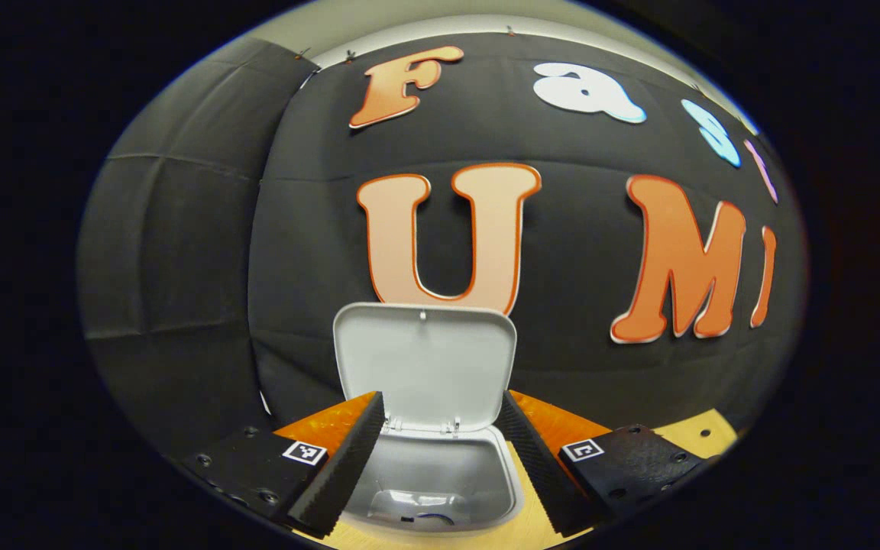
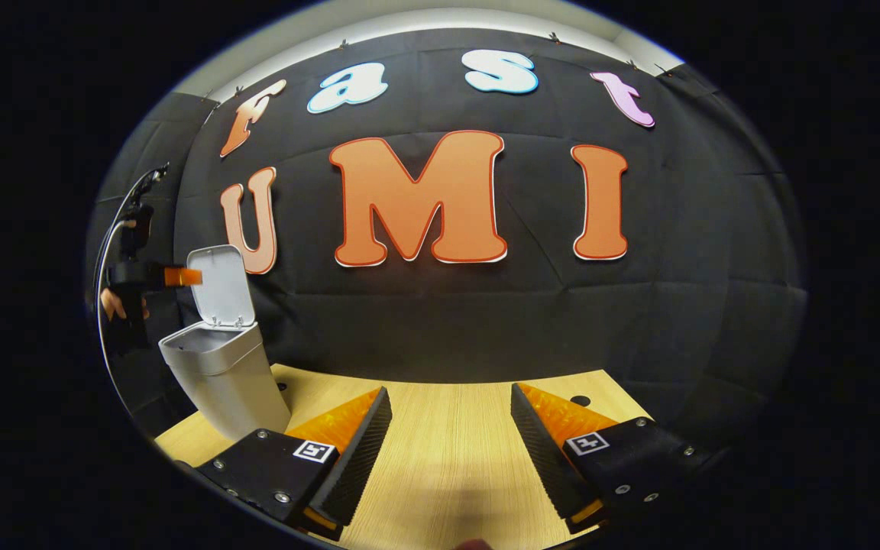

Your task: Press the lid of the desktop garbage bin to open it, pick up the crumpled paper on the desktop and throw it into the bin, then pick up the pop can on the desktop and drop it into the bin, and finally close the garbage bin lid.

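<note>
The white desktop bin [image 1: 486, 458] stands right in front of my left gripper [image 1: 441, 403], its lid [image 1: 425, 359] swung up and upright. My left gripper is open, a finger on each side of the bin's mouth, holding nothing. Something pale with a dark mark [image 1: 418, 510] lies at the bottom of the bin, too unclear to name. In the right gripper view the bin [image 2: 222, 382] stands at the left on the wooden table [image 2: 448, 428], lid [image 2: 218, 290] raised, with the left gripper [image 2: 173, 276] level with the lid. My right gripper [image 2: 449, 393] is open over bare tabletop.
A hand [image 2: 113, 305] holds the left gripper at the far left of the right gripper view. The black cloth wall rises close behind the bin and the table's back edge. A small dark hole [image 2: 580, 400] marks the tabletop at the far right.
</note>
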Motion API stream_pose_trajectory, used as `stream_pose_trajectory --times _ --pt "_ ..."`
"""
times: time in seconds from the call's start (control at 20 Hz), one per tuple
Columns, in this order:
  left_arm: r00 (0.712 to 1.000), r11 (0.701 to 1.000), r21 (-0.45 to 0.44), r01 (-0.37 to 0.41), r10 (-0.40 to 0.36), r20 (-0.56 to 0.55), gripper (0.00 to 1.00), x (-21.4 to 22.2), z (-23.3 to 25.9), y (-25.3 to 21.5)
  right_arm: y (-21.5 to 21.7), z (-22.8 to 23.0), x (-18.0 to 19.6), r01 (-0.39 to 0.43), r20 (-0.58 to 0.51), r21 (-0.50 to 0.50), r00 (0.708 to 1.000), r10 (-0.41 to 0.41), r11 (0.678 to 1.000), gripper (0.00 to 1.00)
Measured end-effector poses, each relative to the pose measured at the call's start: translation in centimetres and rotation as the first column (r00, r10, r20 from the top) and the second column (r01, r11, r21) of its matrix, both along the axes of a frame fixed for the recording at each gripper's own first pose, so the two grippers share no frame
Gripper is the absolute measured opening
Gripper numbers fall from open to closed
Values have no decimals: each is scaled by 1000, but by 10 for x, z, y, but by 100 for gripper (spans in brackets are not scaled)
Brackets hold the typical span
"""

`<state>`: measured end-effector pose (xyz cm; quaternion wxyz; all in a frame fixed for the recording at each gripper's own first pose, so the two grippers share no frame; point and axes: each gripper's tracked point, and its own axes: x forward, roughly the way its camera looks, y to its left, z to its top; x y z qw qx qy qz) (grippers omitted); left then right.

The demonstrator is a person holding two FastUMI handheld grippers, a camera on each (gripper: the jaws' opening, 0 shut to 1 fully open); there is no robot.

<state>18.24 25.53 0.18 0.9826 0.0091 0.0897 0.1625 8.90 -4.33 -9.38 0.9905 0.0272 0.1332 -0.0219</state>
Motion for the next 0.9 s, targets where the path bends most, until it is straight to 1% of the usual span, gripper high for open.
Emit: stream_pose_trajectory --times 0.05,0.15,0.3,0.35,0.4,0.45,0.55,0.6,0.7,0.85,0.9 --pt "1000 1000 3 7 -7 14 95 7 16 1 0 0 0 1 0 0 1000 -1 1000 94" --pt "999 998 63 26 -27 21 95 24 46 6 0 -2 -1 1 -3 3 1000 -1 1000 94" --pt "996 988 141 64 -71 49 96 57 77 3 -4 -2 -2 12 0 10 1000 -12 1000 94" --pt "995 985 162 61 -72 63 95 70 87 7 -5 -1 -2 16 1 11 1000 -16 1000 94" --pt "995 985 156 66 -76 60 95 83 90 8 -7 -1 -2 22 -1 10 1000 -22 1000 94" --pt "996 989 127 71 -78 53 96 95 90 10 -9 -1 -2 26 -3 13 1000 -26 1000 94" --pt "999 997 61 45 -46 24 95 117 82 26 -12 -1 -2 40 -2 13 999 -40 999 94" --pt "999 998 52 38 -38 -2 95 125 72 35 -13 -2 -4 46 -6 11 999 -46 999 94" --pt "998 997 62 36 -33 -49 95 134 55 46 -16 -6 -7 56 -14 7 998 -56 998 94" --pt "989 997 51 60 -52 -141 97 140 24 49 -20 -9 -10 73 -29 4 997 -73 997 94" --pt "985 998 41 53 -46 -165 95 137 17 50 -21 -9 -11 74 -30 5 997 -74 997 94"
